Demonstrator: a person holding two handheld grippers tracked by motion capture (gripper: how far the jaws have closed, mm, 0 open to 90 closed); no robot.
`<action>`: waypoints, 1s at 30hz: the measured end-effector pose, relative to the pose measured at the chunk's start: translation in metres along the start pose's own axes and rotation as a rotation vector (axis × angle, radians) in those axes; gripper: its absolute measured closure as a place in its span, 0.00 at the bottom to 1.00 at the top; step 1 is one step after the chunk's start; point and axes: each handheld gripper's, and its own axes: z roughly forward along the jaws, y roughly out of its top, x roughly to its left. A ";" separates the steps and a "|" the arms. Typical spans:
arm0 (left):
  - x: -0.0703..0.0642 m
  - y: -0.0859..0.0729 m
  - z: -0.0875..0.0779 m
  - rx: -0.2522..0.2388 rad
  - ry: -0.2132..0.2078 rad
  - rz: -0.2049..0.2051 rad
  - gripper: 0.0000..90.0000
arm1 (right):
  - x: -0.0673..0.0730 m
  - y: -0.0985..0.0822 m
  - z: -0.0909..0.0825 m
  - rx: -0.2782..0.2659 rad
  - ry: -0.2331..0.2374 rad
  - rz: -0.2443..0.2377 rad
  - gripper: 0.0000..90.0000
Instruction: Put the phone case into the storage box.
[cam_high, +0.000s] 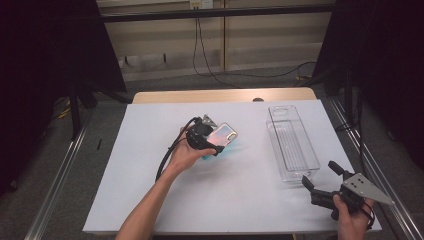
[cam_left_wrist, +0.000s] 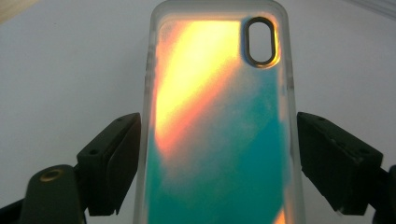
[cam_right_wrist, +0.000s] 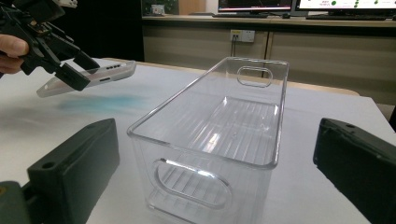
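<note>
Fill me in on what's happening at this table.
A person works with a hand-held gripper in each hand. The left hand-held gripper holds an iridescent phone case by its long edges, lifted off the white table, as the right gripper view shows. The right hand-held gripper is open near the table's front right corner, facing a clear plastic bin with nothing inside.

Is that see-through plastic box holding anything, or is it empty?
Empty. Through the clear bin only its ribbed floor shows; the phone case is held apart from it.
</note>
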 end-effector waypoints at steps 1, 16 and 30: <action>0.001 0.000 -0.002 -0.009 -0.001 -0.004 0.19 | 0.000 0.000 0.000 -0.001 -0.001 0.001 0.00; -0.008 -0.010 -0.026 -0.077 0.041 0.036 0.19 | 0.000 0.000 -0.002 -0.003 -0.006 -0.004 0.00; -0.015 -0.032 -0.049 -0.155 0.065 0.012 0.19 | 0.001 0.001 -0.004 -0.012 -0.010 -0.010 0.00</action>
